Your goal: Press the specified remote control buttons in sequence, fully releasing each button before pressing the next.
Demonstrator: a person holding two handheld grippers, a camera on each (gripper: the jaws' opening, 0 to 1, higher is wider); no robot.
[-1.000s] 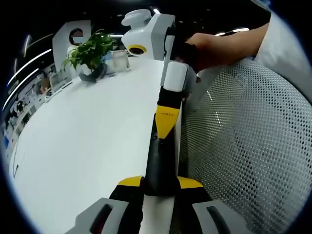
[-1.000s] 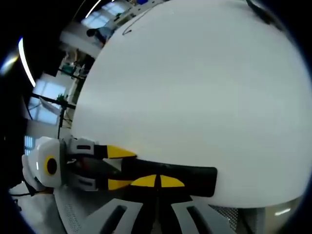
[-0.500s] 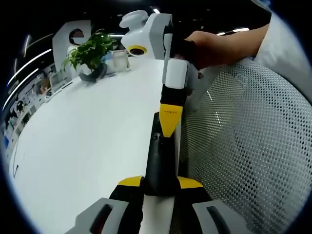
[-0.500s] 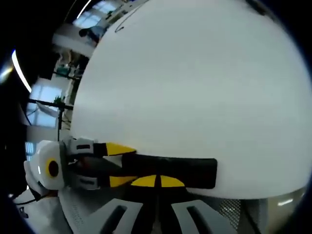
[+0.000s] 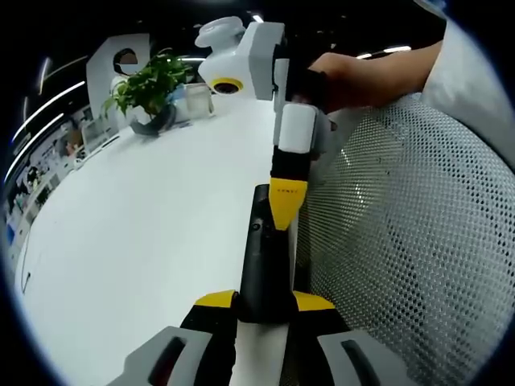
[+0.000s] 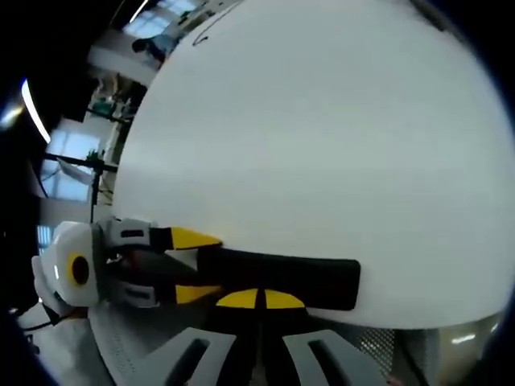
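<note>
- On the near edge of a wide white table (image 5: 137, 241), beside a white mesh chair back (image 5: 402, 265): one dark remote control (image 5: 264, 253), long and slim, lying flat along the table edge.
- White table: broad, plain top; a potted plant (image 5: 149, 88) stands at its far end, well apart from the remote.
- Remote control: judged a rigid plastic bar, light, smooth-sided and likely to slide or pivot on the slick tabletop if pressed off-centre. Best held across its narrow width at one end, leaving the button face free.
- Left gripper (image 5: 265, 310): yellow-tipped jaws closed against the two sides of the remote's near end, pinning it. In the right gripper view it comes in from the left (image 6: 197, 265), with the remote (image 6: 282, 277) running out from between its tips.
- Right gripper (image 5: 287, 209): seen in the left gripper view coming from the far end, a hand (image 5: 354, 76) behind it. Its yellow tips read as together, forming one point that sits on or just above the remote's upper face, toward the far end. Contact cannot be told.
- Buttons: too small and dark to tell apart.
</note>
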